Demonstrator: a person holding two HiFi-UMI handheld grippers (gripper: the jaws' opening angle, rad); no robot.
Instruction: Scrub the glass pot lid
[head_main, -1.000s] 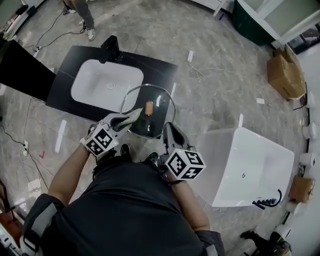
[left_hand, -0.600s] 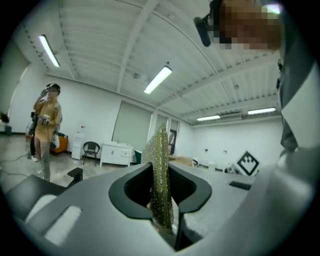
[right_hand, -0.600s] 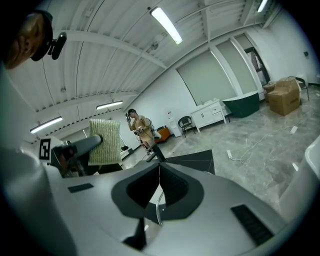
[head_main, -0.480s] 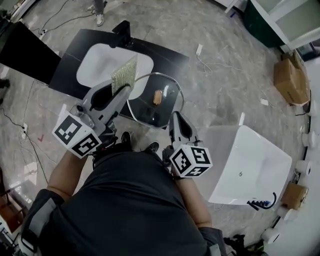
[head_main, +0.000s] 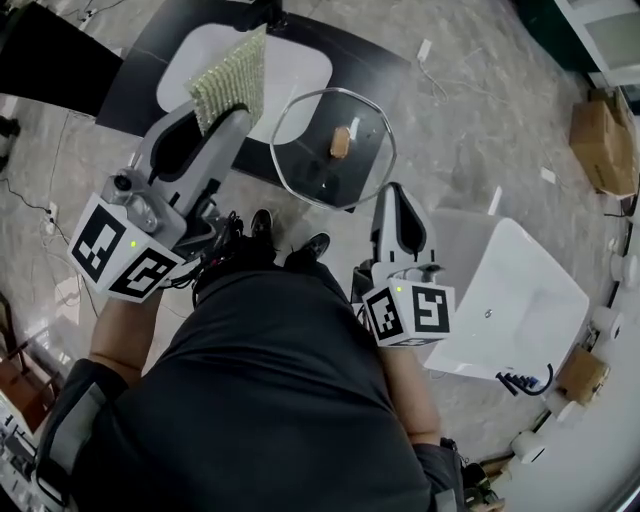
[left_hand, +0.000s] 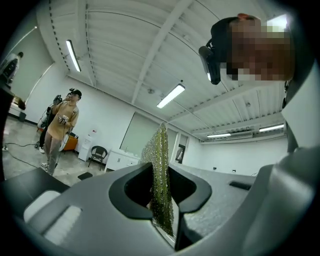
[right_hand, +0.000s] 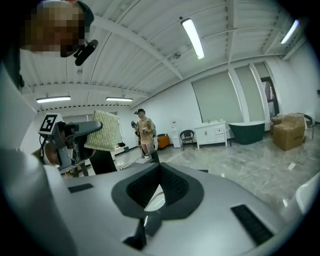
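My right gripper (head_main: 392, 192) is shut on the near rim of the round glass pot lid (head_main: 318, 165) and holds it up over the floor. The lid's wooden knob (head_main: 341, 142) sits at its middle. In the right gripper view the lid (right_hand: 154, 199) shows edge-on between the jaws (right_hand: 159, 175). The left gripper (head_main: 224, 115) is raised to the left of the lid, shut on a green scrub pad (head_main: 231, 78) that stands upright, clear of the glass. That pad (left_hand: 161, 175) fills the gap of the left gripper (left_hand: 161, 205).
A black counter (head_main: 150, 50) with a white sink basin (head_main: 290, 70) lies beyond the lid. A white bathtub (head_main: 520, 300) stands at the right, a cardboard box (head_main: 598, 130) farther back. A person (left_hand: 61, 127) stands across the room.
The left gripper has lifted the scrub pad off the lid and swung it up and left. The right gripper has raised the lid higher.
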